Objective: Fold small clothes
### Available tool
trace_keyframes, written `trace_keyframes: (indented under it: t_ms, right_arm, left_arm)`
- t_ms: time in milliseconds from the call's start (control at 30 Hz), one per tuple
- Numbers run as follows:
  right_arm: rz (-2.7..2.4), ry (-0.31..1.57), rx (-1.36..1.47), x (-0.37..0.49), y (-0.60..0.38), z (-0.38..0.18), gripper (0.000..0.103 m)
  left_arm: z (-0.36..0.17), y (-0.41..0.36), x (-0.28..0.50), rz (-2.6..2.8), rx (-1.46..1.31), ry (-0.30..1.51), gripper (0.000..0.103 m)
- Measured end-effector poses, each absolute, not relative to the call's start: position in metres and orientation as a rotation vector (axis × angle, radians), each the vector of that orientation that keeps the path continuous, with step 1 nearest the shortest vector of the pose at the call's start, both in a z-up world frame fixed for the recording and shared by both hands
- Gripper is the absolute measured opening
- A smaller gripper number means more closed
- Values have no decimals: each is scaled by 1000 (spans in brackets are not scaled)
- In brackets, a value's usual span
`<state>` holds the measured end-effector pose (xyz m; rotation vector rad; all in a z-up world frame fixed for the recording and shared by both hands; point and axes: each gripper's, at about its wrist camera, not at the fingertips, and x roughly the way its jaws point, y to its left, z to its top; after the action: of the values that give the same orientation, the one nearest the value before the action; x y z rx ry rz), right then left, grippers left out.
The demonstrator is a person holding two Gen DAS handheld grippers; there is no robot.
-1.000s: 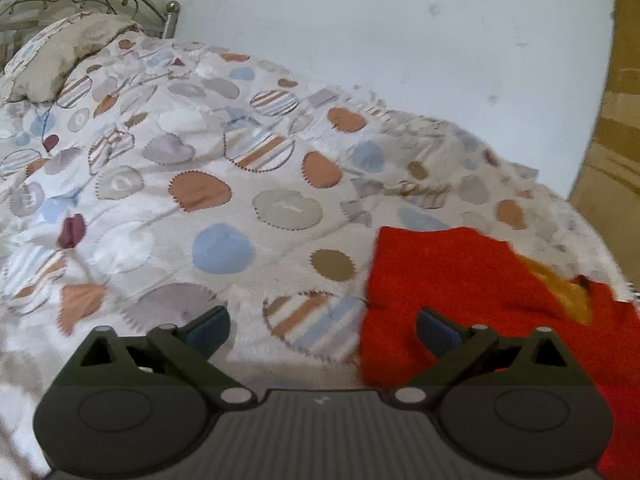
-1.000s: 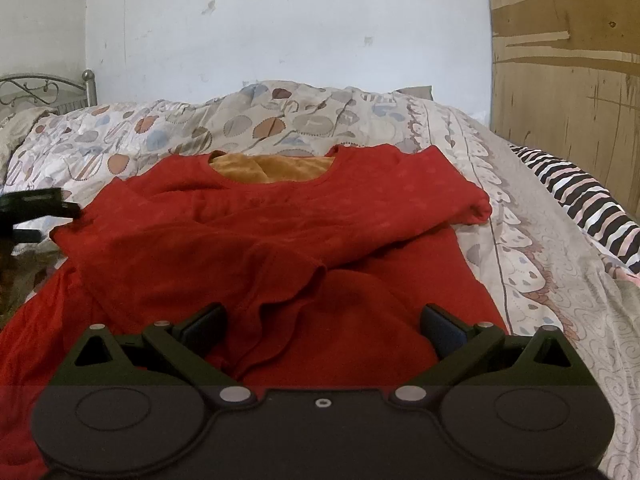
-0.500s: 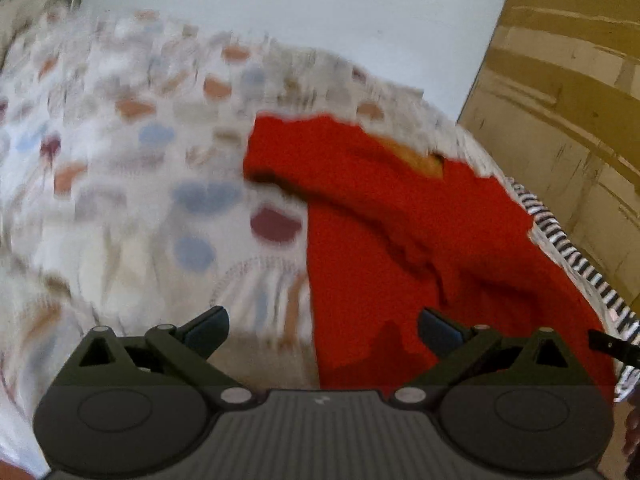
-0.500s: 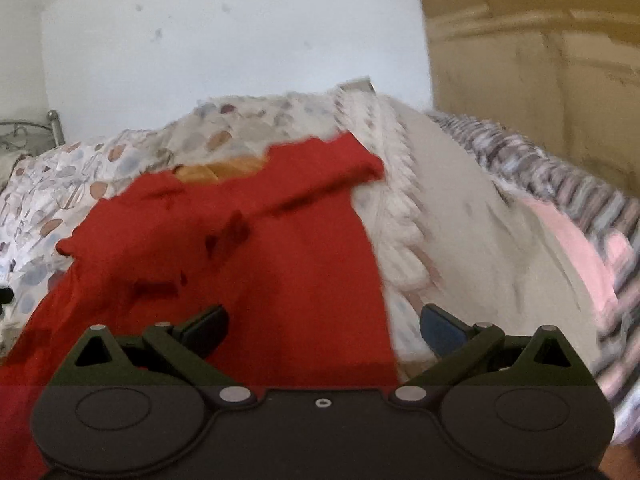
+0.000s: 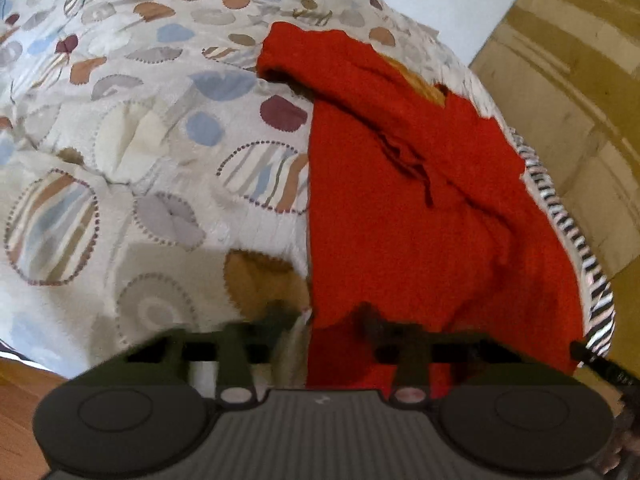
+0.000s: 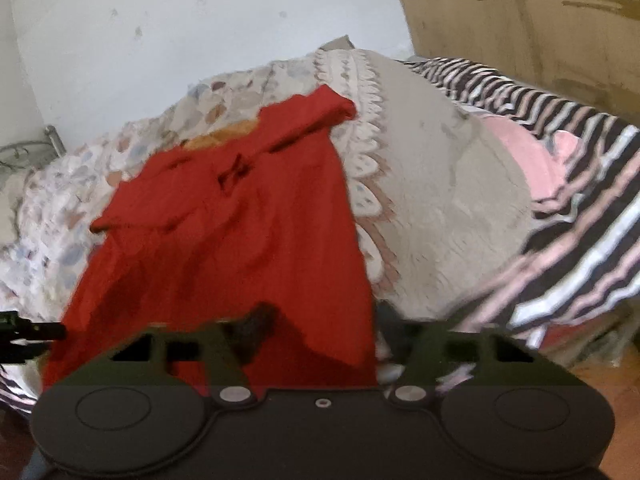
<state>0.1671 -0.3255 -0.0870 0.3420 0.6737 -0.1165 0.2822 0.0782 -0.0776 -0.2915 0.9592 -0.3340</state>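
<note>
Two hand-held grippers closed on the hem corners of a red garment (image 5: 400,208).

It lay flat on the quilted bed (image 5: 140,152), collar farthest away. The left hand-held gripper (image 5: 320,320) was closing over its near left corner, the right hand-held gripper (image 6: 320,320) over the near right, cloth between both jaws; firm contact could not be told. Pinching both corners probably prepared a fold towards the collar.

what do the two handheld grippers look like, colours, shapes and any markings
Both look alike: the left gripper and right gripper have dark olive linkage arms with silver pivot pins, over a wide black base with two round raised discs. The left base is ribbed with a small pale mark; the right's is smooth with a small hole.
</note>
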Motion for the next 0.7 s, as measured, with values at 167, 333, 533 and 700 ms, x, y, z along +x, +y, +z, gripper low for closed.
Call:
trace_keyframes:
  t_ms: [167,333,533,700]
  right_arm:
    - [-79,637,356,152,-332,-64,7]
    - [-32,606,305,135,-340,-20,5]
    - [-70,602,233,121,-343,1,0]
    - [-24,662,283,125,-343,-30,0]
  left_arm:
    - [-49,76,266,-307,-235,872,2]
    - [0,86,243,-260,-152,751,1]
    - [6,78,242,-147,49,762,0]
    - [-15,95,249,-195,-137,831,0]
